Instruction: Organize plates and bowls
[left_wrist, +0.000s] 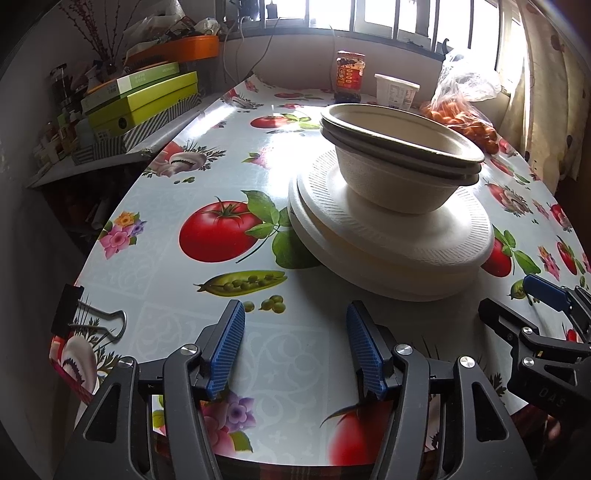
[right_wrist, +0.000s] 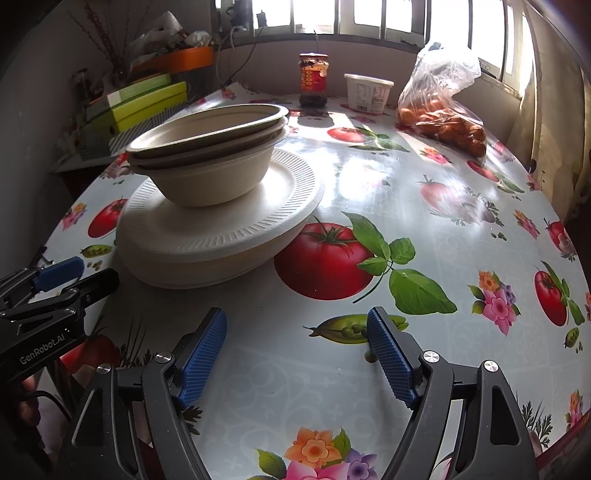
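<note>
On the table, covered by a glossy oilcloth printed with tomatoes, pea pods and flowers, everything has been gathered into 1 pile; 3 beige paper bowls sit nested inside each other, their rims slightly askew, on top of a stack of white disposable plates whose uppermost plate has a ribbed rim; from the right wrist view the same bowls and plates stand to the left of a big printed tomato. The left gripper hangs just in front of the pile, its blue ribbed pads spread apart with only bare tablecloth between them, touching nothing; the right gripper is likewise released, its pads wide apart over the cloth, nothing between them, the pile off to its left. Each gripper shows at the edge of the other's view, side by side near the table's front edge. Towards the window stand a red-labelled jar of sauce, a white tub and a clear plastic bag of small orange fruit, all well apart from the pile; green boxes are stacked on a side shelf at the left; a black binder clip grips the cloth at the table's left edge.
</note>
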